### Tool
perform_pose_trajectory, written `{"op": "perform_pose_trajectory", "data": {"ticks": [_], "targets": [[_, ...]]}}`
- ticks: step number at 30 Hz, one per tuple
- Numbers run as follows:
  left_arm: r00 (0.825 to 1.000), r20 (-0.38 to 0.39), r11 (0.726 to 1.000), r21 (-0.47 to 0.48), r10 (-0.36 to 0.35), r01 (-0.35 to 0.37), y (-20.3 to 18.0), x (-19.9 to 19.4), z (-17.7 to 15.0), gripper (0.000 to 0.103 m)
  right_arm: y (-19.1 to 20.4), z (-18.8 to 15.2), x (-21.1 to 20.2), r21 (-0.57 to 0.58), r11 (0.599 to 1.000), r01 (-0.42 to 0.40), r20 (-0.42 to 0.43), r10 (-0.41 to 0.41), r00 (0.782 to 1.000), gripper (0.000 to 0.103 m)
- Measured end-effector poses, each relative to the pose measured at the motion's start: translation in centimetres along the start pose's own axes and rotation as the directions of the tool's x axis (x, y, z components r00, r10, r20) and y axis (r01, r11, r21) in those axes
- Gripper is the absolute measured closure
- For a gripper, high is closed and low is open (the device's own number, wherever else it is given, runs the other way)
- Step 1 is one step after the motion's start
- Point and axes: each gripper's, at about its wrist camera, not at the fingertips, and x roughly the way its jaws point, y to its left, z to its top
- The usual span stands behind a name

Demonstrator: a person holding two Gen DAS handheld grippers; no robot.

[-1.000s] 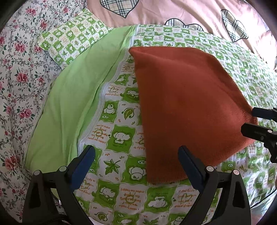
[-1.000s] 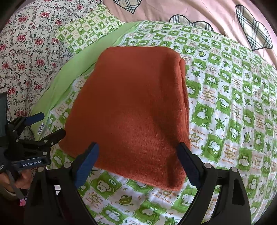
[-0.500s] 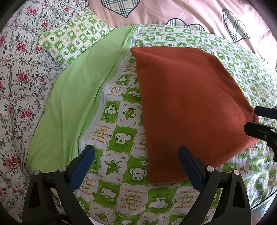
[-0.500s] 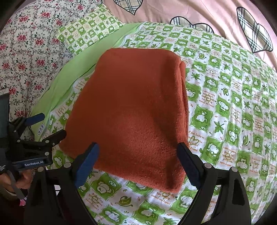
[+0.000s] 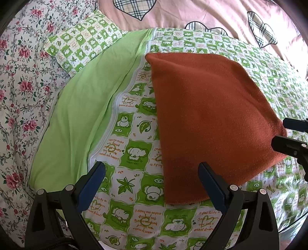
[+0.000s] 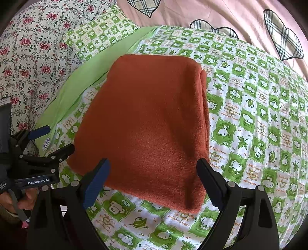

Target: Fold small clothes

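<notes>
A rust-orange folded cloth [image 5: 209, 119] lies flat on the green-and-white patterned bedspread [image 5: 134, 153]; it also shows in the right wrist view [image 6: 146, 123], with layered folds along its right edge. My left gripper [image 5: 152, 184] is open and empty, hovering just short of the cloth's near left corner. My right gripper [image 6: 154, 180] is open and empty, hovering over the cloth's near edge. The left gripper shows at the left of the right wrist view [image 6: 52, 140], and the right gripper's fingers [image 5: 288, 146] show at the right of the left wrist view.
A plain green sheet strip [image 5: 80, 119] runs left of the cloth. A matching checked pillow [image 5: 82, 48] and a floral quilt [image 5: 19, 86] lie at the left. A pink cover with plaid hearts [image 5: 192, 13] lies at the back.
Both grippers have drawn back slightly from the cloth; it sits a little farther away in both views. The cloth lies still.
</notes>
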Motion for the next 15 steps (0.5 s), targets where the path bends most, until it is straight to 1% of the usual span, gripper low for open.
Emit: {"op": "perform_pose_trajectory", "data": {"ticks": [15], "targets": [[1.0, -0.001, 1.0, 0.005, 0.003, -0.003, -0.1, -0.04, -0.08, 0.006, 0.01, 0.07, -0.03, -0.007, 1.0, 0.003, 0.0, -0.003, 1.0, 0.011]]}}
